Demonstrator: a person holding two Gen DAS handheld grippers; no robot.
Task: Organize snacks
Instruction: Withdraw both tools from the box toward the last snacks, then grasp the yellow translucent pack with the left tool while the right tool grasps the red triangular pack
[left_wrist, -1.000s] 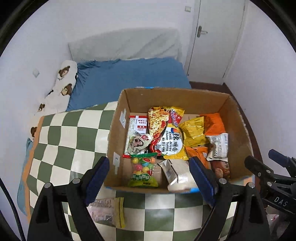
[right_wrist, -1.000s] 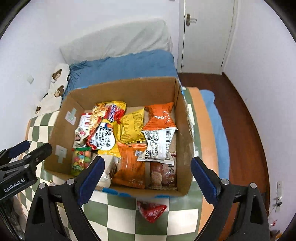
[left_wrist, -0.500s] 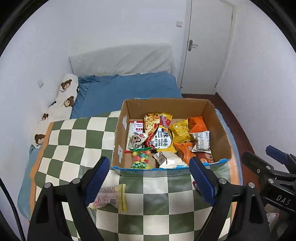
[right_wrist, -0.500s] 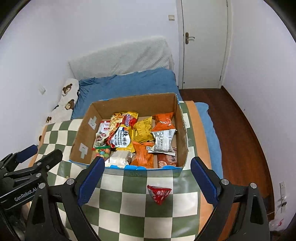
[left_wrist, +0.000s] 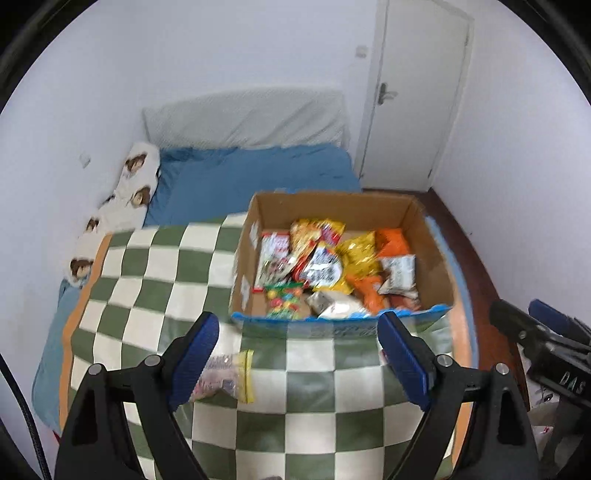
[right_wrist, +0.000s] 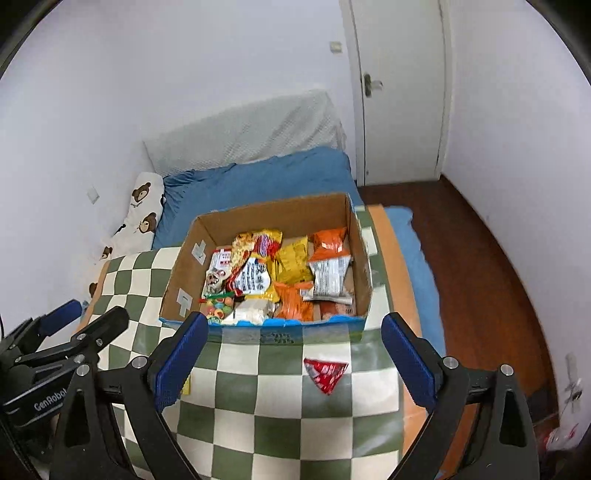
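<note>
The bed (right_wrist: 266, 424), spread with a green-and-white checked blanket, carries everything. On it sits the open cardboard box (right_wrist: 295, 214), already crowded with snack packets lying flat and overlapping; it looks stiff-walled but light, and would slide easily on the soft blanket if nudged.

Two packets lie outside it, on the blanket in front of the box. The pale packet with a yellow end (left_wrist: 229, 376) lies flat just beside the inner pad of the left tongs (left_wrist: 299, 358). It is probably thin, crinkly film, light and slippery, best pinched across a sealed edge, not the puffed middle. The small red packet (right_wrist: 325, 373) lies between the pads of the right tongs (right_wrist: 291, 362), a little below the box front. It looks crumpled and nearly weightless; a pinch on its flat top seam should hold without crushing what is inside.

Both tongs stand wide apart and carry nothing, raised well above the blanket.
</note>
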